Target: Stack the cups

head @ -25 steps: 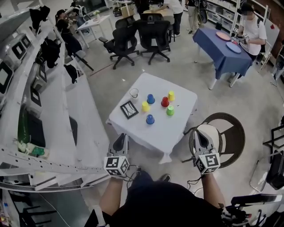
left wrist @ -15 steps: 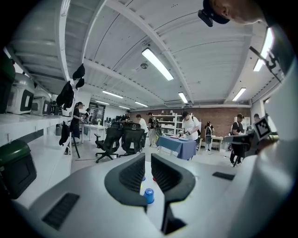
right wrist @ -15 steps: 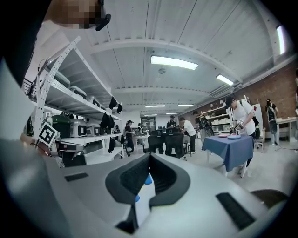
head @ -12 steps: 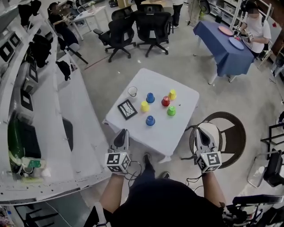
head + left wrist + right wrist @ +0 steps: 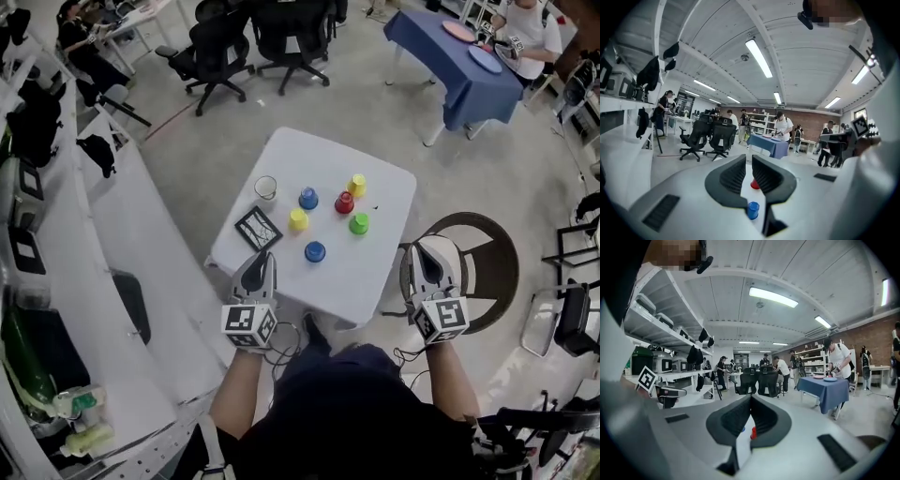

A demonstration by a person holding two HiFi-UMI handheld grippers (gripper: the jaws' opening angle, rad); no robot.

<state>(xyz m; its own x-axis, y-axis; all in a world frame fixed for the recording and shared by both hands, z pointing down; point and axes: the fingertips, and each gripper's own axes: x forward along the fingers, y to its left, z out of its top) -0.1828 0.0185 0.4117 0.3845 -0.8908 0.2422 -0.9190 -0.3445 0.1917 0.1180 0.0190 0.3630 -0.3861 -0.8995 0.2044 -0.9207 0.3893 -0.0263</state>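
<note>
The left gripper [image 5: 262,257] and right gripper [image 5: 433,246] hang by the counter's [image 5: 375,277] near edge, fingers [image 5: 733,176] shut tight, holding nothing. On the counter six cups stand apart: nearest blue cup [image 5: 315,251], yellow cup [image 5: 298,219], green cup [image 5: 359,223], red cup [image 5: 344,202], far blue cup [image 5: 308,198], farthest yellow cup [image 5: 357,185].

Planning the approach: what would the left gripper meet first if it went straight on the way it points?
Probably the near blue plastic cup on the white table: it sits in line with the shut left gripper, the red plastic cup behind. Depth is unclear.
</note>
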